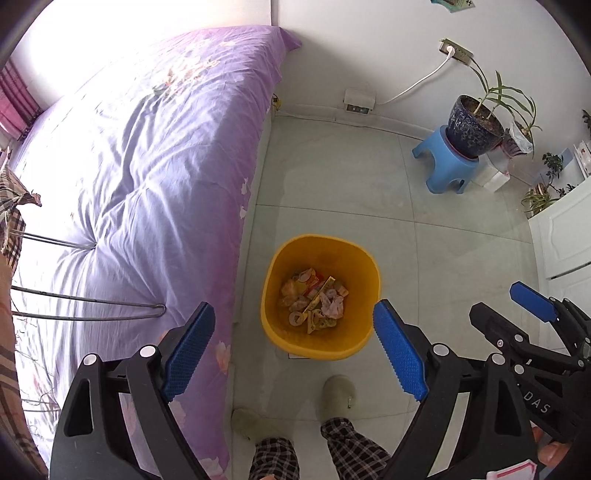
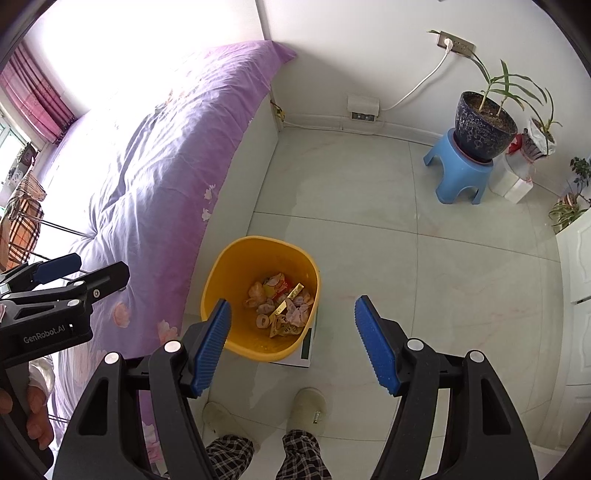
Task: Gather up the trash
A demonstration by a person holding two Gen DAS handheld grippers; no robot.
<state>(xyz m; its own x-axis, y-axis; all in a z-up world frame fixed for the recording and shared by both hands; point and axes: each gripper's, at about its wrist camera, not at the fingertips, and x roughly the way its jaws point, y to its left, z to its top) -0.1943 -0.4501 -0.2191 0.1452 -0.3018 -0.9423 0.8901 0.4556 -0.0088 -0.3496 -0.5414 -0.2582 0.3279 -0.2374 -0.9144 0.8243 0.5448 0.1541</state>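
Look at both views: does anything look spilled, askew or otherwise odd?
One oddity: the yellow bin stands partly on a flat white box rather than flat on the floor. The trash lies inside it; none looks spilled.

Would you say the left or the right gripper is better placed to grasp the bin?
Probably left: the yellow bin lies between the open left gripper jaws, whereas it sits left of centre for the right gripper. Both are empty.

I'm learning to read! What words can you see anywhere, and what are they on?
"DAS" on the right gripper.
"GenRobot.AI" on the left gripper.
Wrappers in the yellow bin: print too small to read.
Card on the wall: too blurred to read.
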